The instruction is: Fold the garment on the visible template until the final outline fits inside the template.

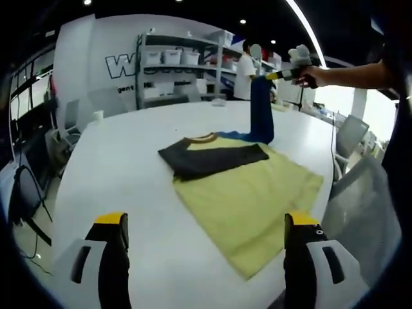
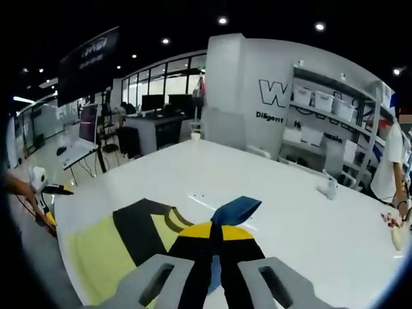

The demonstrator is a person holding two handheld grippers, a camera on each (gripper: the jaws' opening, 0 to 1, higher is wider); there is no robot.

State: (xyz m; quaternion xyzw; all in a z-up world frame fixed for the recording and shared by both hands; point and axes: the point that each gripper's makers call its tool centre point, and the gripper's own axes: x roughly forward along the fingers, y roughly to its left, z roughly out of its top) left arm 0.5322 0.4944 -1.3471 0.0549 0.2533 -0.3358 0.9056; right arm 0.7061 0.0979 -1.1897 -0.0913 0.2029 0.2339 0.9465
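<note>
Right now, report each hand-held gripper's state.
Left hand-held gripper: open, holding nothing.
Right hand-held gripper: shut on the blue sleeve, lifted off the garment.

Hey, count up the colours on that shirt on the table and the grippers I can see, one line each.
Shirt colours: 3 (yellow body, black sleeve, blue sleeve)
Grippers: 2 (left gripper, right gripper shut on the blue sleeve)
Table: 1
Total: 6

shelving with bins (image 1: 170, 64) | cup (image 1: 98, 116) | monitors (image 2: 154, 102)
</note>
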